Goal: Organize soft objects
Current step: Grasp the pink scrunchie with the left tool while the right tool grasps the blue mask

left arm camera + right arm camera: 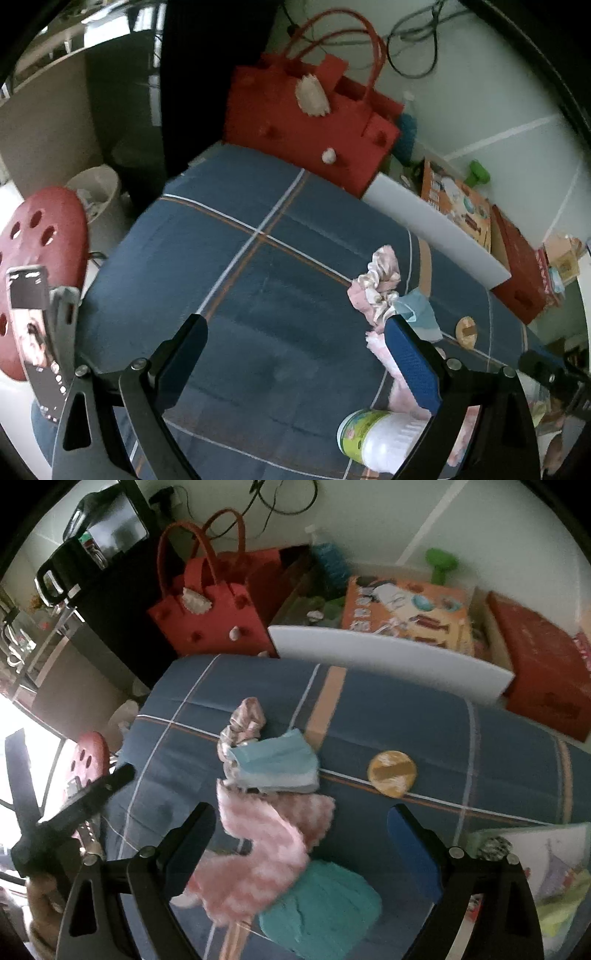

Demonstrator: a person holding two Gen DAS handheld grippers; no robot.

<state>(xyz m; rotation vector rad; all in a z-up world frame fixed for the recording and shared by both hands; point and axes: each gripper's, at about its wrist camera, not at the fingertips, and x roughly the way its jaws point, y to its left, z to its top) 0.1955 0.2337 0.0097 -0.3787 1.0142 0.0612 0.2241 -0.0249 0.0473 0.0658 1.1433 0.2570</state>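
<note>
Soft items lie in a loose pile on the blue plaid tablecloth [406, 709]: a pink satin scrunchie [245, 716], a light blue face mask [277, 764], a fluffy pink-and-white cloth [266, 845] and a teal knitted piece [325, 904]. My right gripper [301, 834] hovers open above the pink cloth and teal piece, holding nothing. In the left wrist view the scrunchie [380, 280], the mask [421, 314] and the pink cloth [380, 347] sit by the right finger of my left gripper [295, 347], which is open and empty over bare tablecloth [240, 277].
A red felt handbag [306, 129] stands at the table's far edge, also in the right wrist view [214, 624]. A white board [388, 657], an orange box [406, 613] and a red box [539, 657] line the back. A round yellow disc [392, 773] lies on the cloth. A white jar [376, 439] lies near. A red stool [40, 258] stands left.
</note>
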